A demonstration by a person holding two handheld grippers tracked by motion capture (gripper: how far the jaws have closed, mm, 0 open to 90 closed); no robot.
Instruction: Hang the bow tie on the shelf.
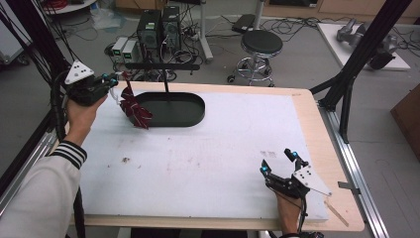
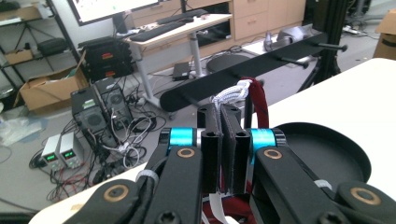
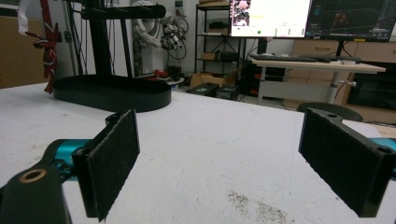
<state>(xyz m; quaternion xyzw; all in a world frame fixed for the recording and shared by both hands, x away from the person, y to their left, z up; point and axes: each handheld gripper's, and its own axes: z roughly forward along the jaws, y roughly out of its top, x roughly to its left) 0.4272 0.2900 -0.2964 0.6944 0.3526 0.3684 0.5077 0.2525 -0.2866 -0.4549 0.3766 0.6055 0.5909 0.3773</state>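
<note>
A dark red patterned ornament (image 1: pixel 136 110) dangles on a white cord from my left gripper (image 1: pixel 112 80), above the left end of a black stand's oval base (image 1: pixel 173 110). In the left gripper view the jaws are pressed together on the white cord (image 2: pixel 232 94) and a red band (image 2: pixel 259 105), just short of the stand's horizontal bar (image 2: pixel 261 65). My right gripper (image 1: pixel 278 162) rests low at the table's near right, open, with nothing between its pads (image 3: pixel 114 158). The right gripper view has the ornament (image 3: pixel 48 51) hanging far off beside the stand base (image 3: pixel 112 95).
A white mat (image 1: pixel 208 153) covers the wooden table (image 1: pixel 317 148). The stand's thin post (image 1: pixel 166 82) carries a bar (image 1: pixel 162 66) with small pegs. Behind the table are a stool (image 1: pixel 261 44), computer towers (image 1: pixel 158 27) and cables. A black frame leg (image 1: pixel 346 84) stands at the right.
</note>
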